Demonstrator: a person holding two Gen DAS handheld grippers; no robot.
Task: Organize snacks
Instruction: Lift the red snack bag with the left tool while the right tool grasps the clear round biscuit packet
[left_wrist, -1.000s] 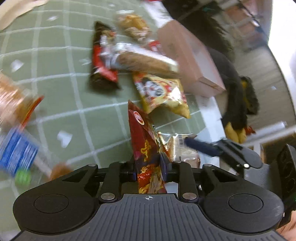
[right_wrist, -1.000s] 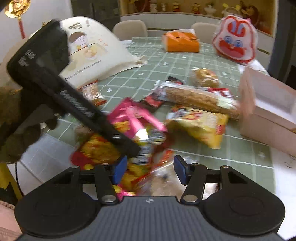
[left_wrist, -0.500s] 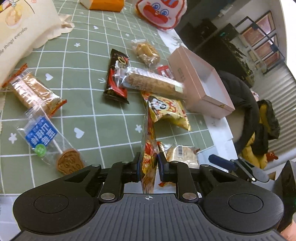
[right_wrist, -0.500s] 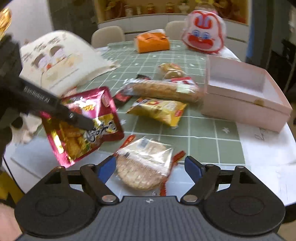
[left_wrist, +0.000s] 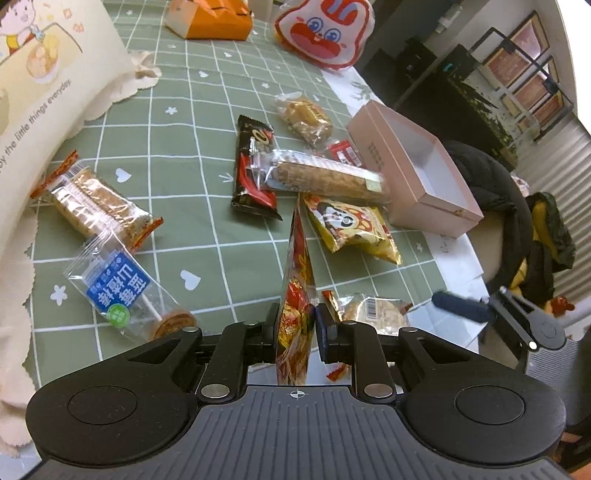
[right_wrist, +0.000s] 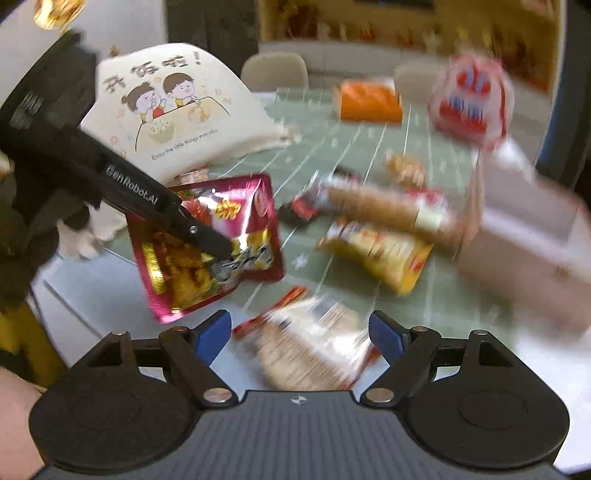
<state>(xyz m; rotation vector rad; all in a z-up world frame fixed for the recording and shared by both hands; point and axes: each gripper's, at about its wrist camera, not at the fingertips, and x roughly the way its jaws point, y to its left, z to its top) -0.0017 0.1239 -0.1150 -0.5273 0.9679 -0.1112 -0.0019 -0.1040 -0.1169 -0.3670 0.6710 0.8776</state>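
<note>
Left wrist view: the left hand-held gripper (left_wrist: 297, 328) is pinching the red foil snack pouch (left_wrist: 295, 295) edge-on between its pads, clear of the tabletop (left_wrist: 177, 155).
Right wrist view: the right hand-held gripper (right_wrist: 300, 328) is standing with its jaws spread wide and nothing pressed between them; the round rice cracker pack (right_wrist: 310, 343) is lying on the tabletop straight ahead at twelve o'clock, in the gap but apart from the pads.
Held pouch seen from the right: it is hanging at about ten o'clock, its face turned to the camera.
Deciding relation: the pink open box (left_wrist: 417, 166) is lying at about one o'clock from the left hand-held gripper, well apart, its long axis running from eleven toward five; the pouch's long axis is running nearly toward twelve.
Nearer hand, as a judgement: the right one seems closer to the box, but the left one is carrying the pouch.
Path: the yellow chip bag (left_wrist: 351, 229) and the long cracker sleeve (left_wrist: 325, 177) are lying between pouch and box.
Count on the tabletop: one dark chocolate bar (left_wrist: 255, 170), one clear-wrapped pastry (left_wrist: 306, 118), one lollipop cookie pack (left_wrist: 125, 295), one orange-ended cracker pack (left_wrist: 96, 206).
Partly hidden: one small red packet (left_wrist: 345, 151) beside the box.
</note>
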